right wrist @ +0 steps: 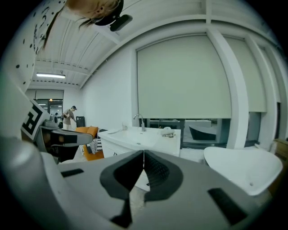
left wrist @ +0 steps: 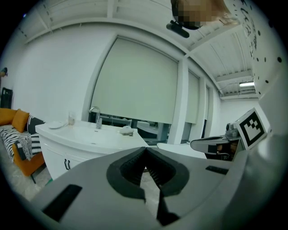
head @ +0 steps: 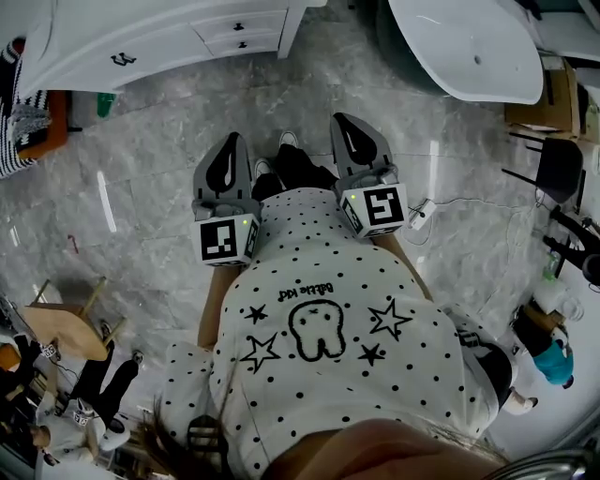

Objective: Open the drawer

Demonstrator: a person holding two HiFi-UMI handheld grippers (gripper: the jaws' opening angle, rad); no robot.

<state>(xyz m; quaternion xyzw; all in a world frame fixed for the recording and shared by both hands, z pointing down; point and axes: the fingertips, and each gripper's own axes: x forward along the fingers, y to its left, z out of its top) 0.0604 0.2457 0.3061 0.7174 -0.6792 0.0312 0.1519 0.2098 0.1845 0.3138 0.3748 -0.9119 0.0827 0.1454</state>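
A white vanity cabinet (head: 141, 42) stands at the top left of the head view, a stretch of floor ahead of both grippers. Its two small drawers (head: 242, 28) with black knobs are closed. My left gripper (head: 229, 152) and right gripper (head: 351, 127) are held side by side in front of the body, pointing toward it, both shut with nothing between the jaws. The left gripper view shows its own shut tips (left wrist: 145, 151) and the vanity (left wrist: 85, 139) with a tap beyond. In the right gripper view the tips (right wrist: 143, 155) meet before the vanity (right wrist: 139, 140).
A white tub (head: 469, 47) stands at the upper right, also in the right gripper view (right wrist: 245, 168). An orange sofa with a striped blanket (head: 28, 122) is left of the vanity. A black chair (head: 558, 169), a floor socket with cable (head: 419, 214) and a wooden stool (head: 66, 330) are nearby.
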